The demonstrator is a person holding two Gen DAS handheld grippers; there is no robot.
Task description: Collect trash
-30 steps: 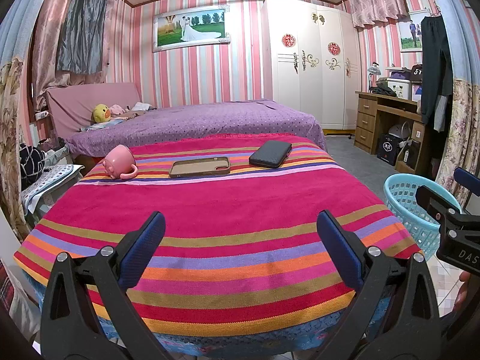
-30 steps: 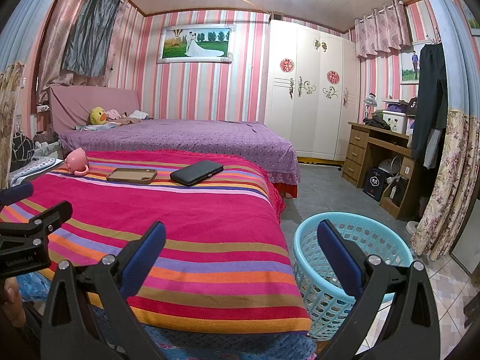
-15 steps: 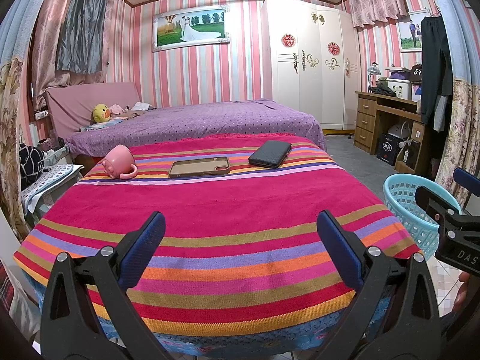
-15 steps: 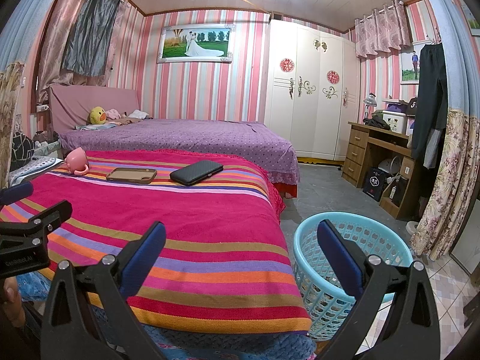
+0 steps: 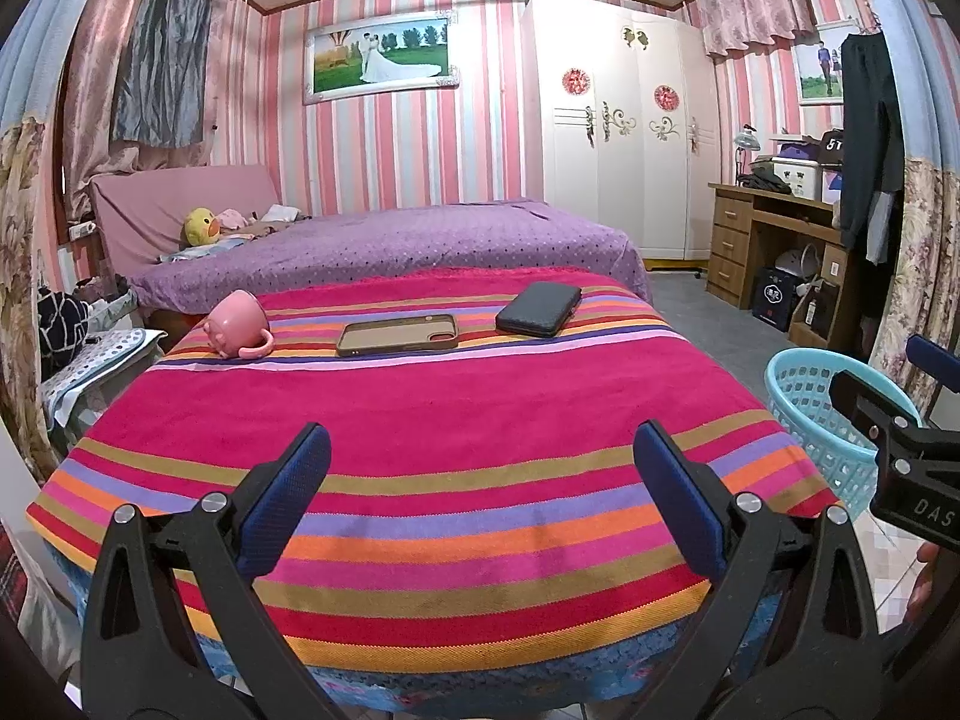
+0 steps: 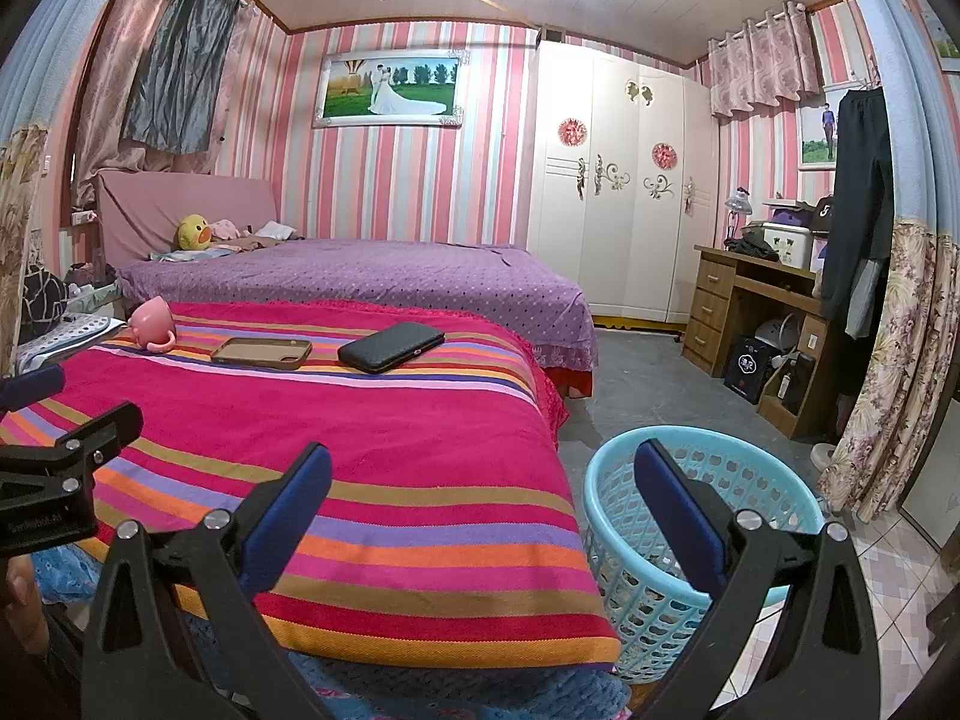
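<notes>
A light blue plastic basket (image 6: 690,546) stands on the floor right of the striped table (image 6: 372,450); it also shows in the left wrist view (image 5: 816,420). No loose trash shows on the cloth. My left gripper (image 5: 480,498) is open and empty above the table's near edge. My right gripper (image 6: 480,504) is open and empty over the table's right corner, its right finger in front of the basket. Each gripper shows at the edge of the other's view.
At the table's far side lie a tipped pink mug (image 5: 237,324), a brown phone case (image 5: 397,335) and a black wallet (image 5: 539,309). Behind is a purple bed (image 5: 390,246). A wooden desk (image 6: 756,312) and a wardrobe (image 6: 624,192) stand at right.
</notes>
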